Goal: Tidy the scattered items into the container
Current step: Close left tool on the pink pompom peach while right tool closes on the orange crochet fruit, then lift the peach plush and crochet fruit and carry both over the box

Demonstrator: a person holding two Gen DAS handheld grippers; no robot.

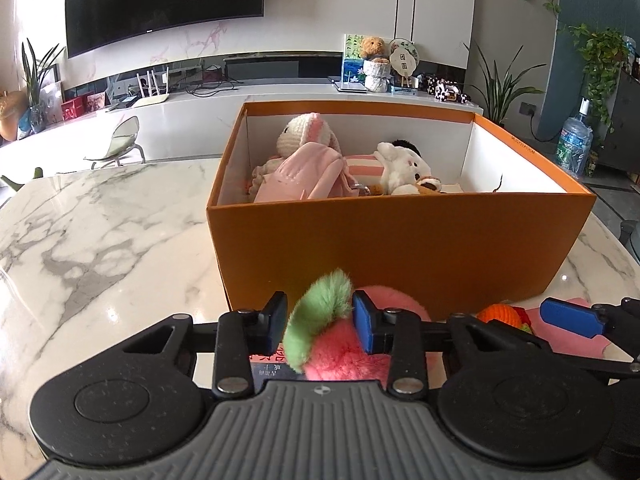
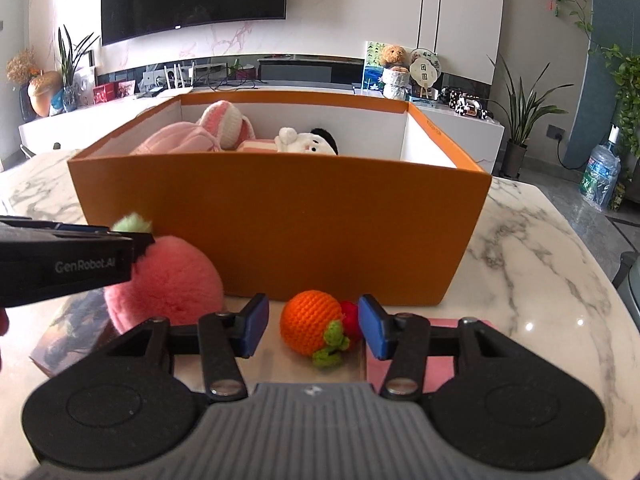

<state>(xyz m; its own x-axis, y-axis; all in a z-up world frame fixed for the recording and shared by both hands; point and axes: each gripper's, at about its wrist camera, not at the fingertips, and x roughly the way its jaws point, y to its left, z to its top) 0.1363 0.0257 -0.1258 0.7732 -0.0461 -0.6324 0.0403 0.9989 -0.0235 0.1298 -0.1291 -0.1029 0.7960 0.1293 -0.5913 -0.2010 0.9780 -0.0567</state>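
Note:
A fluffy pink plush fruit [image 1: 344, 356] with a green leaf [image 1: 320, 308] sits just in front of the orange box [image 1: 400, 248]. My left gripper [image 1: 320, 318] is shut on the leaf, both pads touching it. From the right wrist view, the left gripper [image 2: 132, 240] comes in from the left above the plush fruit [image 2: 168, 280]. A crocheted orange fruit [image 2: 310, 326] with a red and green bit lies on the table between the open fingers of my right gripper [image 2: 314, 322], untouched. The box [image 2: 280, 220] holds a knitted bunny [image 1: 304, 132], pink cloth [image 1: 300, 180] and a white plush dog [image 1: 400, 168].
A book [image 2: 68, 332] lies under the pink plush and a pink sheet [image 2: 440, 356] lies under the right gripper. The marble table [image 1: 100, 240] stretches left of the box; its edge curves at the right [image 2: 580, 280]. The box's right half has bare floor [image 1: 500, 184].

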